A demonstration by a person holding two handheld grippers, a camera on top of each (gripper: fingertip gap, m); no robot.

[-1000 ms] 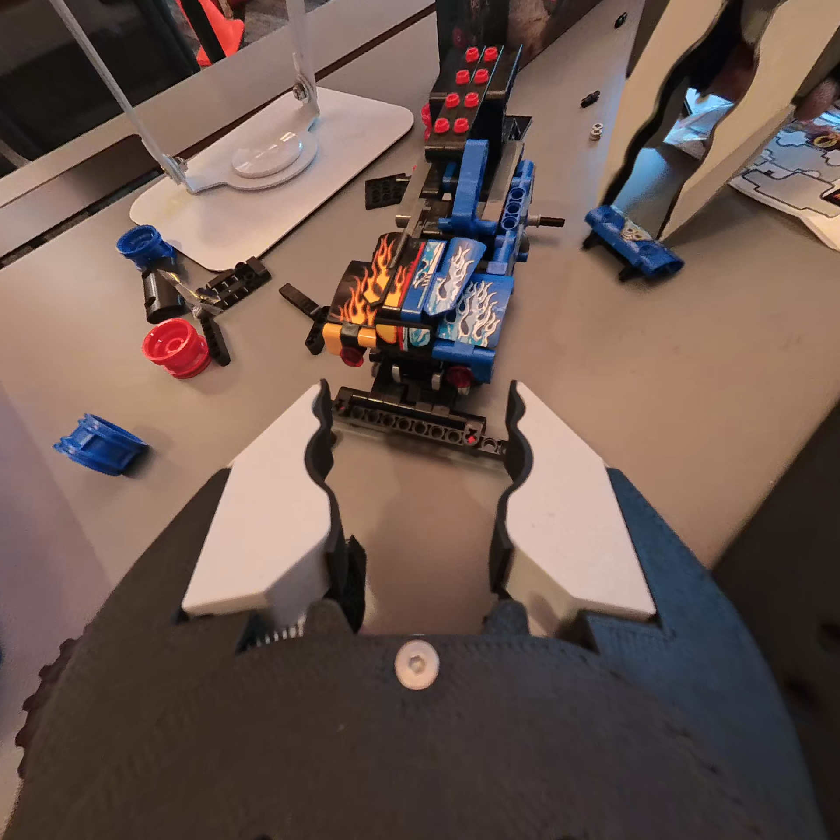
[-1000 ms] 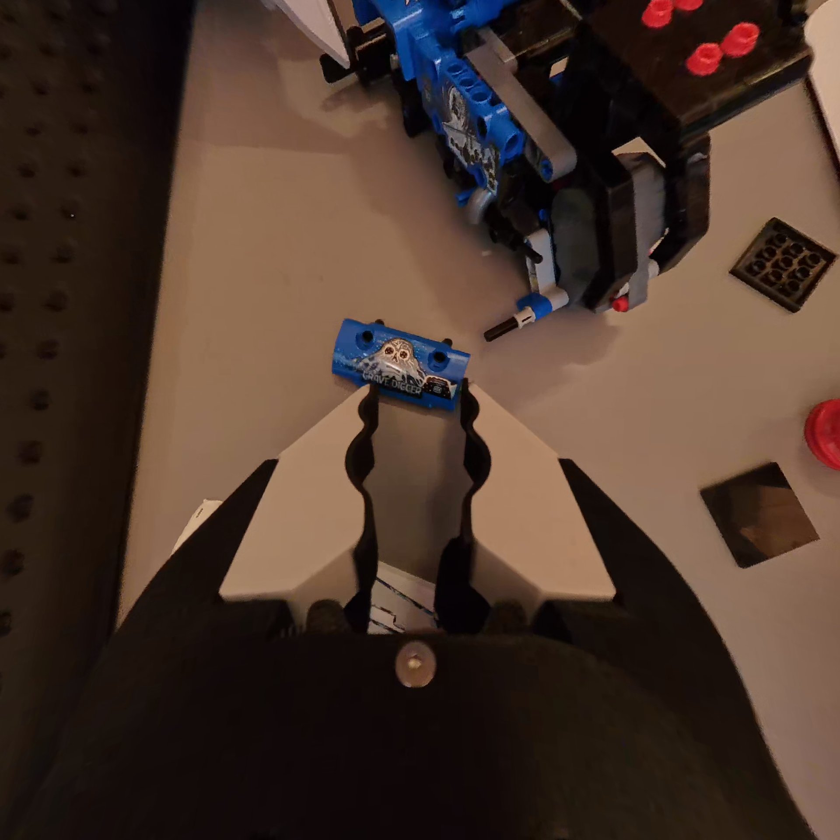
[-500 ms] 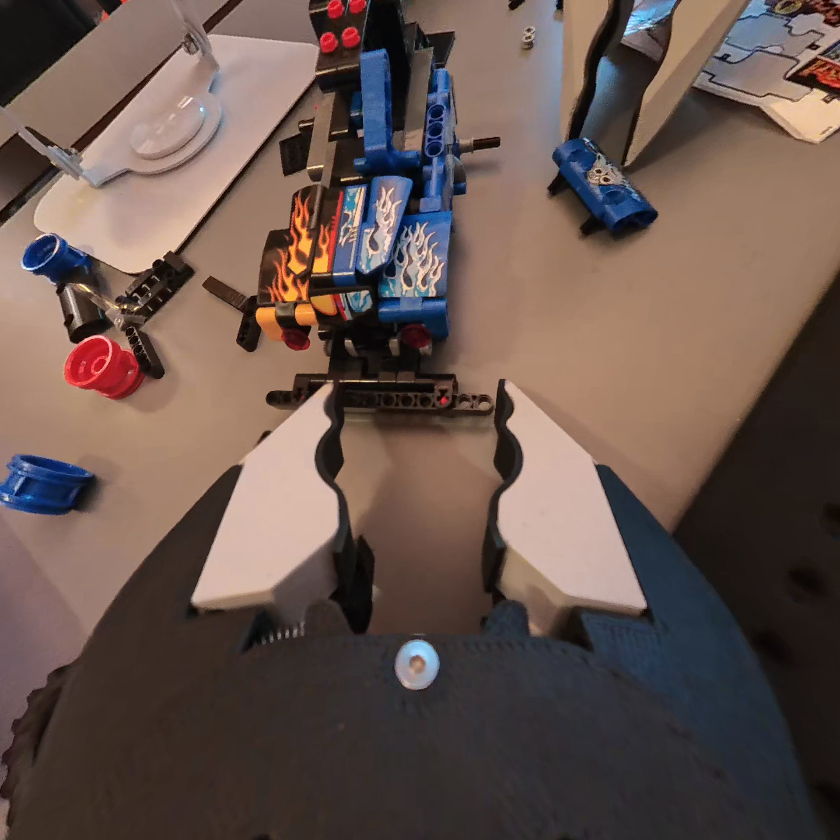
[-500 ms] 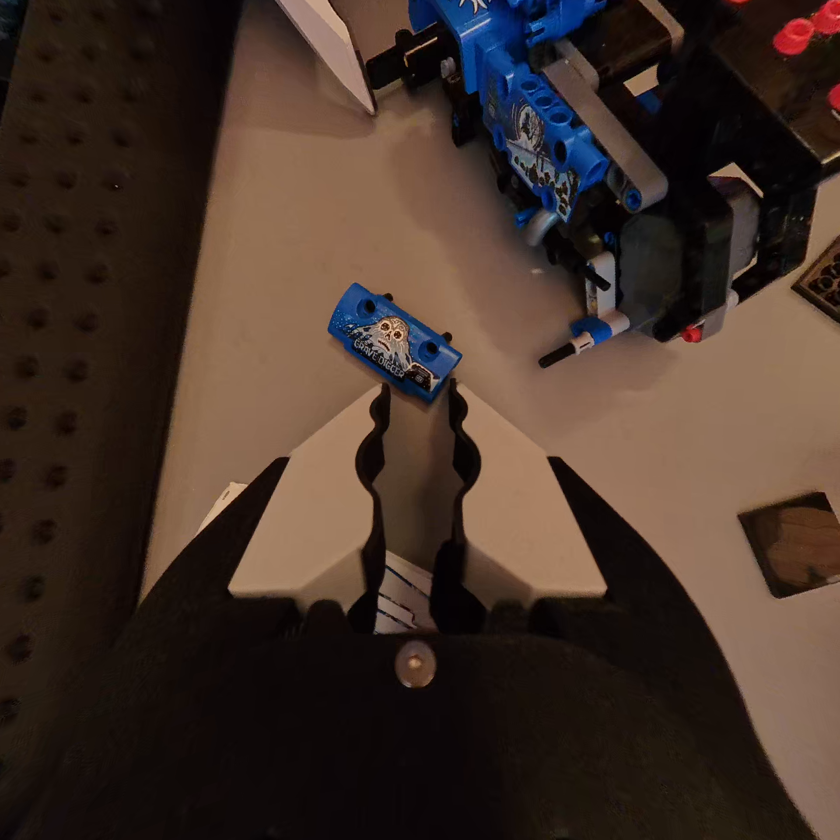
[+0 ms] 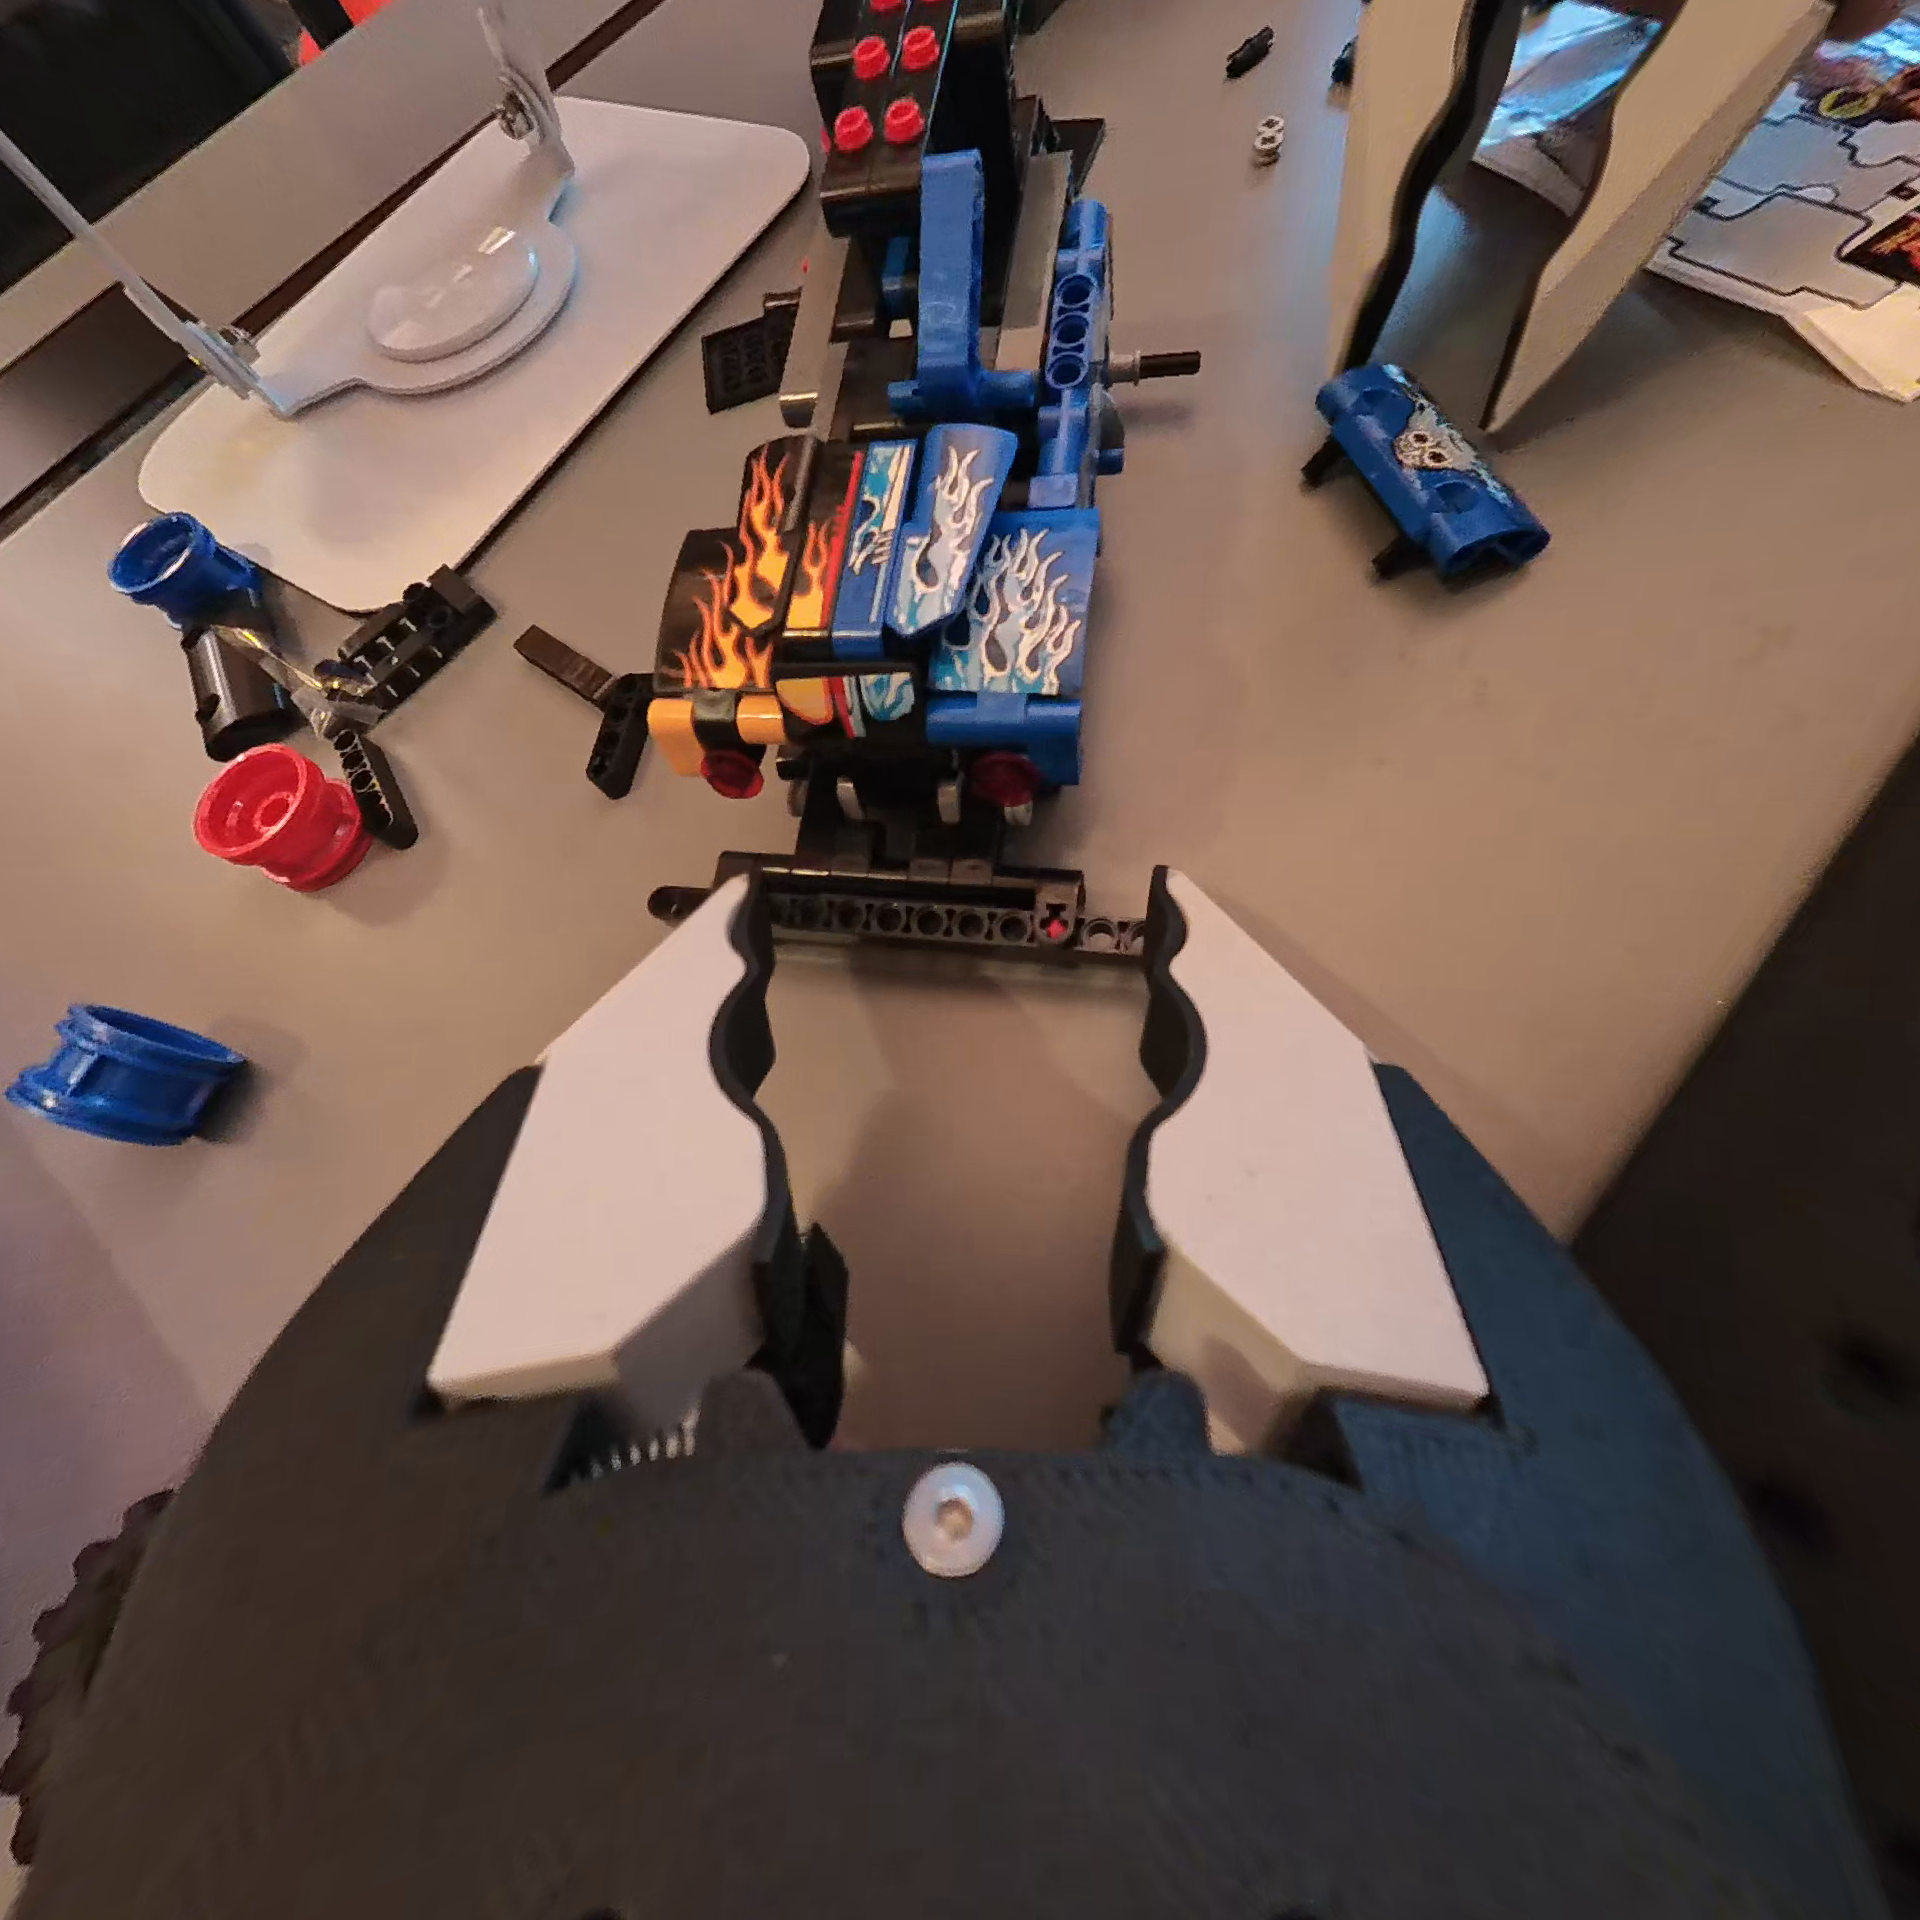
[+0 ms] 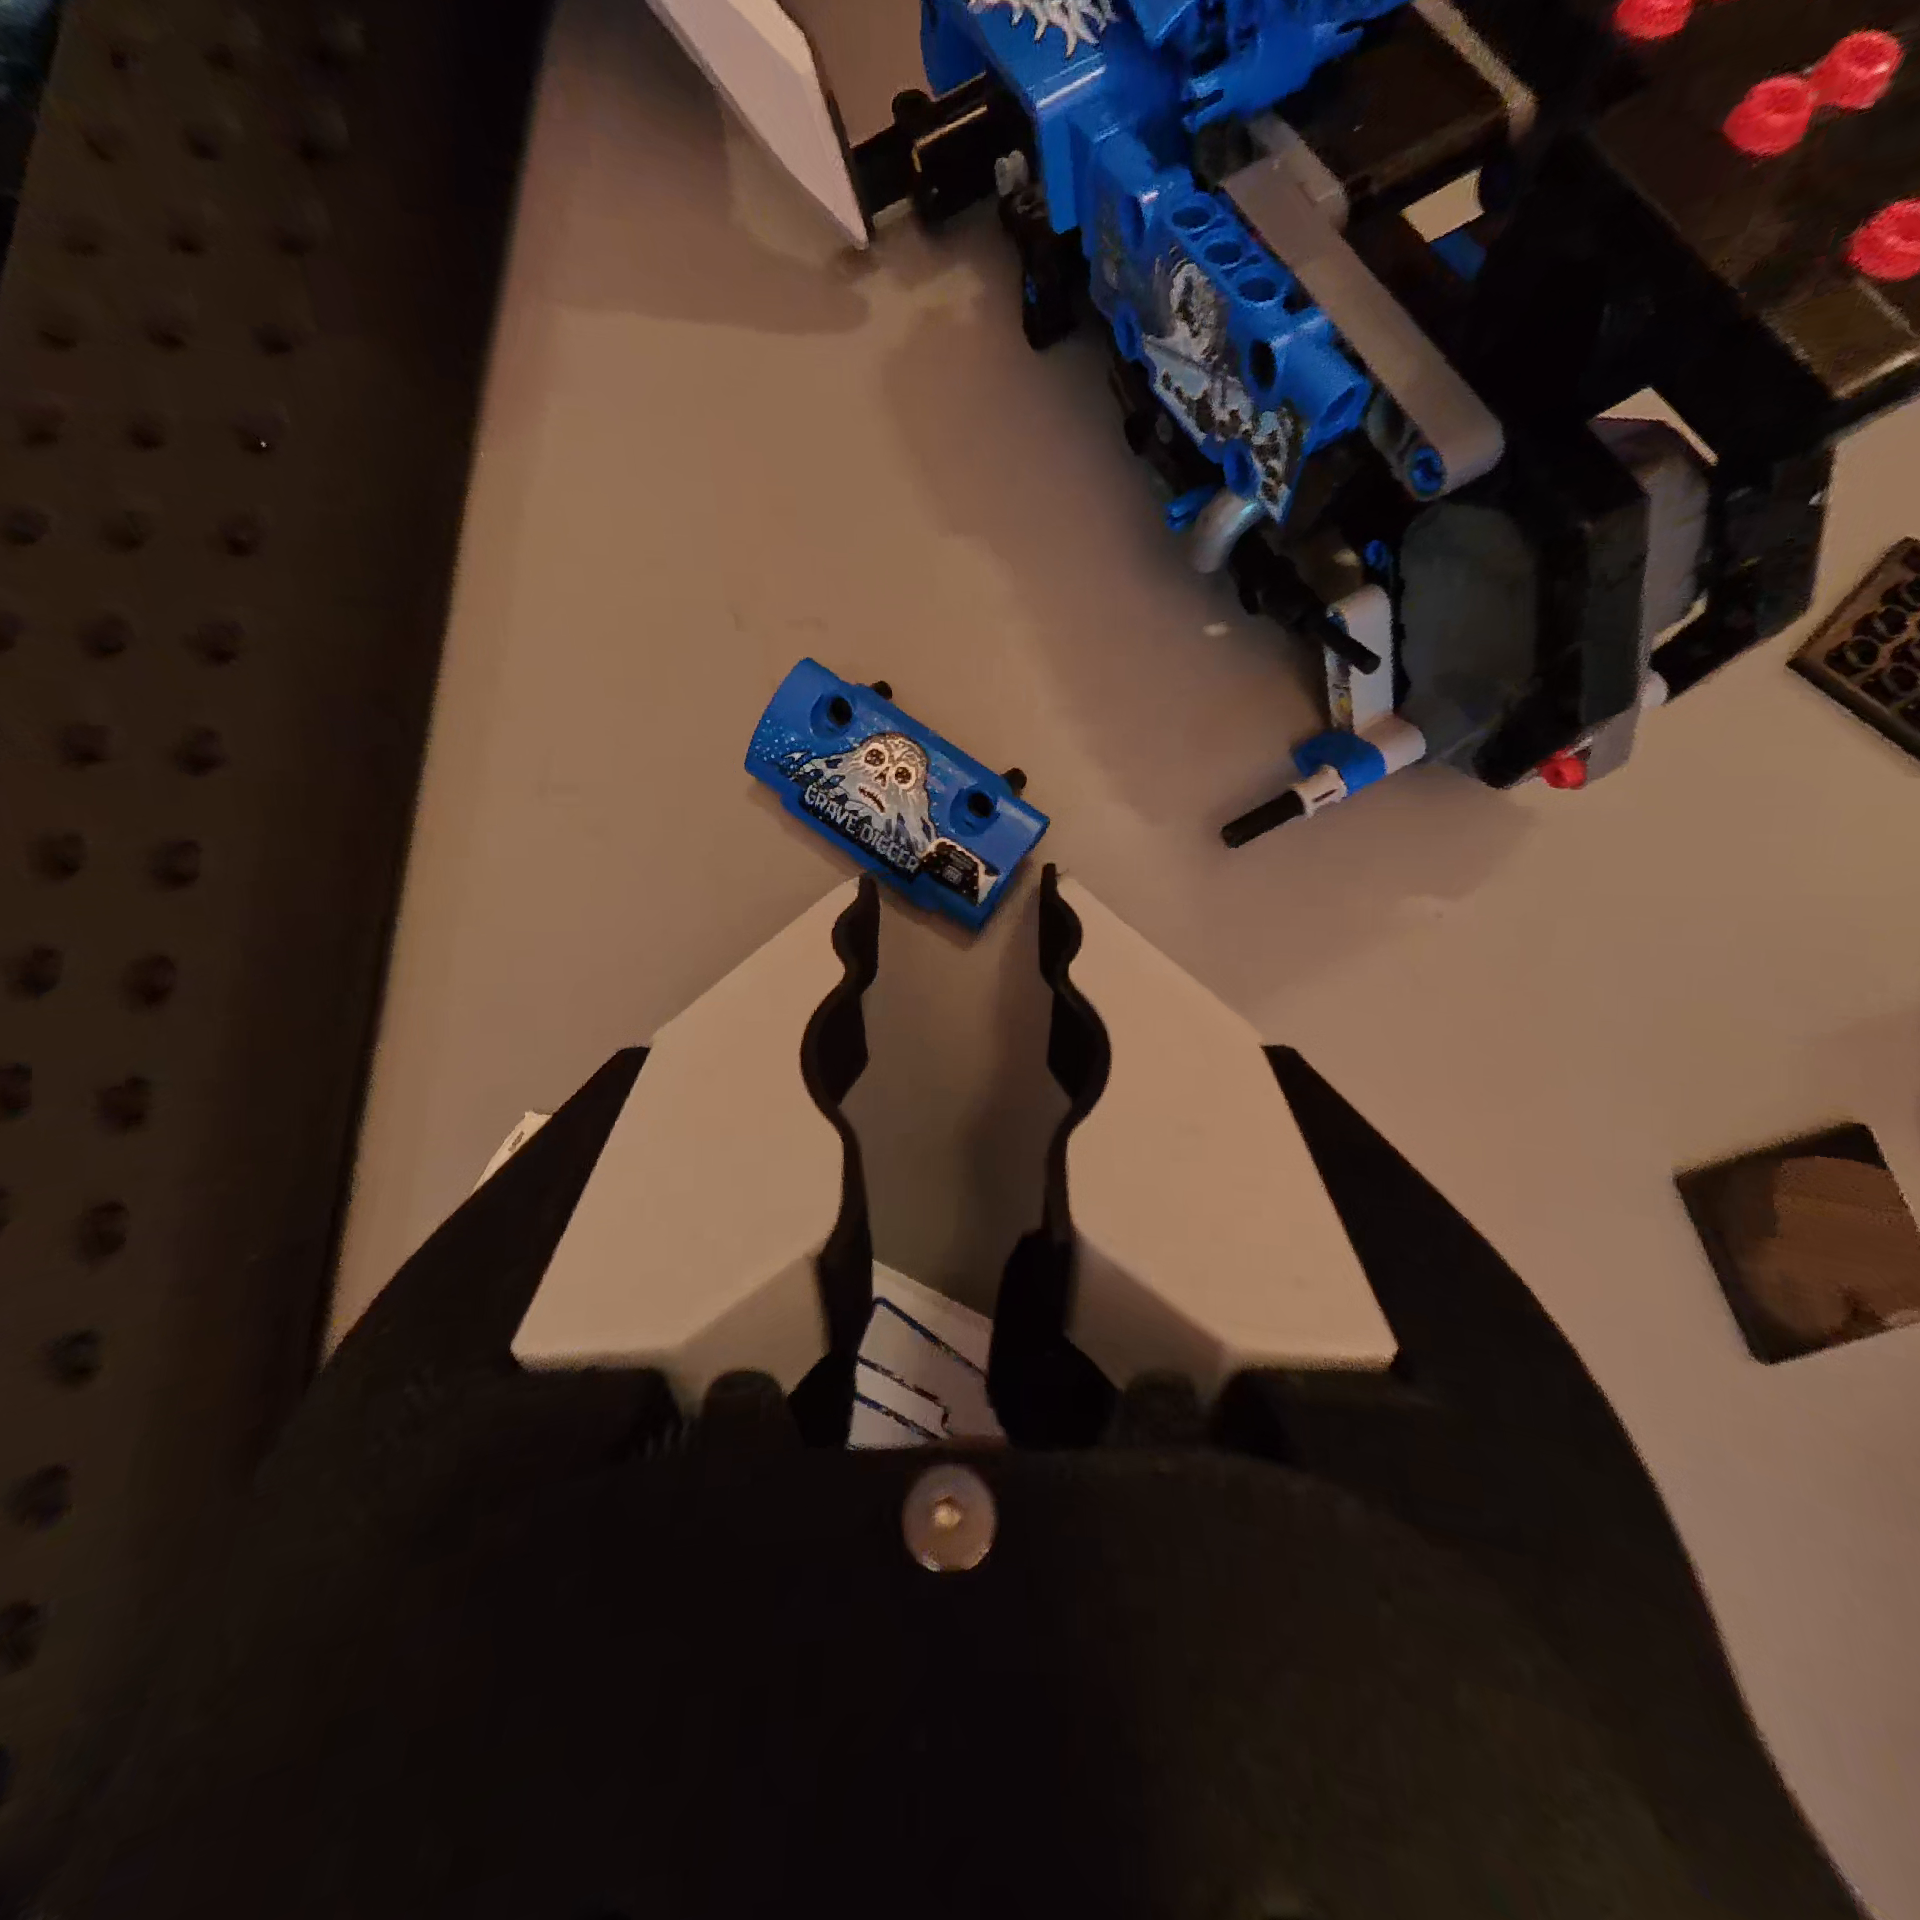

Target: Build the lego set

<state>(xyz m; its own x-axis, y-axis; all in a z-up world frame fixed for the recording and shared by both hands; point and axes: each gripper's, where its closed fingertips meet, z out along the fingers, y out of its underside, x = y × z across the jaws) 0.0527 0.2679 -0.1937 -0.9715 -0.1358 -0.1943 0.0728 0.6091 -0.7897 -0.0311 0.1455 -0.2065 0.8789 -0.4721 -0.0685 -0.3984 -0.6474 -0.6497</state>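
Lego truck (image 5: 894,582) sits mid-bench (image 5: 1351,790), its black front bar between the wide-open, empty left gripper (image 5: 951,914) tips. Blue panel (image 6: 894,795) at 12 o'clock of the right gripper (image 6: 951,894), partly open, empty. Red wheel (image 5: 275,816) at 9 o'clock of truck.

Black tongs (image 5: 951,914) (white, wavy-edged fingers (image 5: 644,1122)).

Bare table (image 5: 1455,883) is left open between the lego truck (image 5: 894,582) and the blue panel piece (image 5: 1429,468). The left flank is obstructed by a red wheel hub (image 5: 275,816), two blue hubs (image 5: 125,1070) and loose black beams (image 5: 416,644). The front is barred by a black beam (image 5: 914,920), bracketed by the parted left gripper (image 5: 951,914).
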